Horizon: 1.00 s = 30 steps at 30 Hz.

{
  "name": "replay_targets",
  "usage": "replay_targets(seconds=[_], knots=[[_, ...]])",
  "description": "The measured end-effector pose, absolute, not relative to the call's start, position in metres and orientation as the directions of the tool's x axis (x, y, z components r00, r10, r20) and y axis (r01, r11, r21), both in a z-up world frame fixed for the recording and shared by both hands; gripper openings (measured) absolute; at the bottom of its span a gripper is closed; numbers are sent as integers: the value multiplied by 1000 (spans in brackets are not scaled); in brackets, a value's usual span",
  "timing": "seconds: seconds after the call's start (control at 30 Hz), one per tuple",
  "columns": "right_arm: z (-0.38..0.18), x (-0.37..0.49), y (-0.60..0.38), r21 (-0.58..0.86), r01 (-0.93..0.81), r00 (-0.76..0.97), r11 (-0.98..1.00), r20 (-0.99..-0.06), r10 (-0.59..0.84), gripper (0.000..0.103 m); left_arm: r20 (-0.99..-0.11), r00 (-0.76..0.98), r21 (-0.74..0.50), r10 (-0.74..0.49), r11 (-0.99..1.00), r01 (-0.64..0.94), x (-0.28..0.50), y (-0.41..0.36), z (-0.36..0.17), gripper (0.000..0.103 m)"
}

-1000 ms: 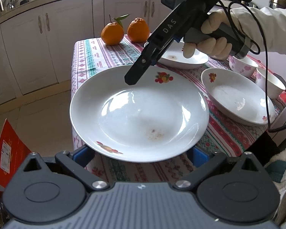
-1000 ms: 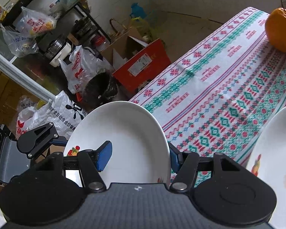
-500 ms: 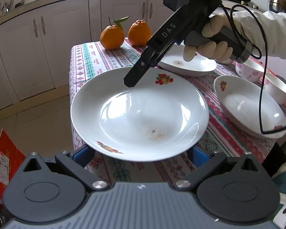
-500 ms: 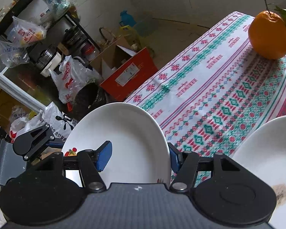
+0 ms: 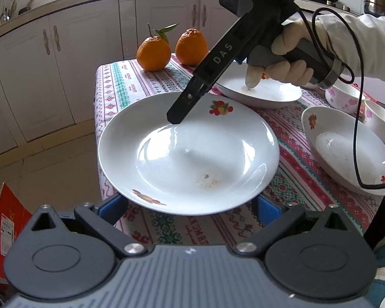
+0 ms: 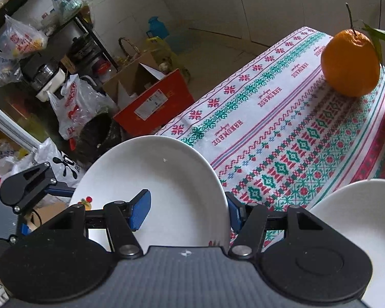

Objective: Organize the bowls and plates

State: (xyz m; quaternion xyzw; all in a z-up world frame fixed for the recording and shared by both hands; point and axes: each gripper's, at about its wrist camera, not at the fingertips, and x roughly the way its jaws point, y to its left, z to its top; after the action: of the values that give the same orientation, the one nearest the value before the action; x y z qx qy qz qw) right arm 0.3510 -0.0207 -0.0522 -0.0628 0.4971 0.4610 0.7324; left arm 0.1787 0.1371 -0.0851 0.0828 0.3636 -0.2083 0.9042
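On the floor at far left lies a red carton, with pale cabinet doors behind it. The near left corner of the surface, under a patterned cloth, carries two oranges at its far edge, side by side and well apart from the crockery.

The white plate, painted with fruit sprigs and faintly stained near its middle, sits at the surface's near edge. The left hand-held gripper has its blue pads at either side of the plate's near rim; whether they press on it cannot be told, since the rim hides the pads' faces. The right hand-held gripper slants down from upper right, its tip at the plate's far rim. From its own wrist camera the right hand-held gripper is clamped on that rim, one blue pad inside the plate, the other outside.

Behind the right gripper's body lies a second plate, partly hidden by the gloved hand on the handle. Further right lies a third plate, crossed by a looping black cable. Two small flowered bowls stand just beyond it, near the right edge.
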Motion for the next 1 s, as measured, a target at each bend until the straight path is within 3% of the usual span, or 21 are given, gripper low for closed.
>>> replay_targets(seconds=[0.23, 0.57, 1.0], knots=[[-54, 353, -19, 342, -748, 93, 569, -795, 600, 67, -690, 650, 0, -316, 899, 438, 180, 137, -84, 101], [-53, 349, -15, 292, -768, 123, 570, -806, 578, 77, -684, 658, 13, -315, 896, 443, 179, 134, -82, 101], [-43, 338, -9, 209, -791, 184, 575, -816, 549, 100, -685, 657, 20, -315, 894, 448, 180, 133, -82, 100]])
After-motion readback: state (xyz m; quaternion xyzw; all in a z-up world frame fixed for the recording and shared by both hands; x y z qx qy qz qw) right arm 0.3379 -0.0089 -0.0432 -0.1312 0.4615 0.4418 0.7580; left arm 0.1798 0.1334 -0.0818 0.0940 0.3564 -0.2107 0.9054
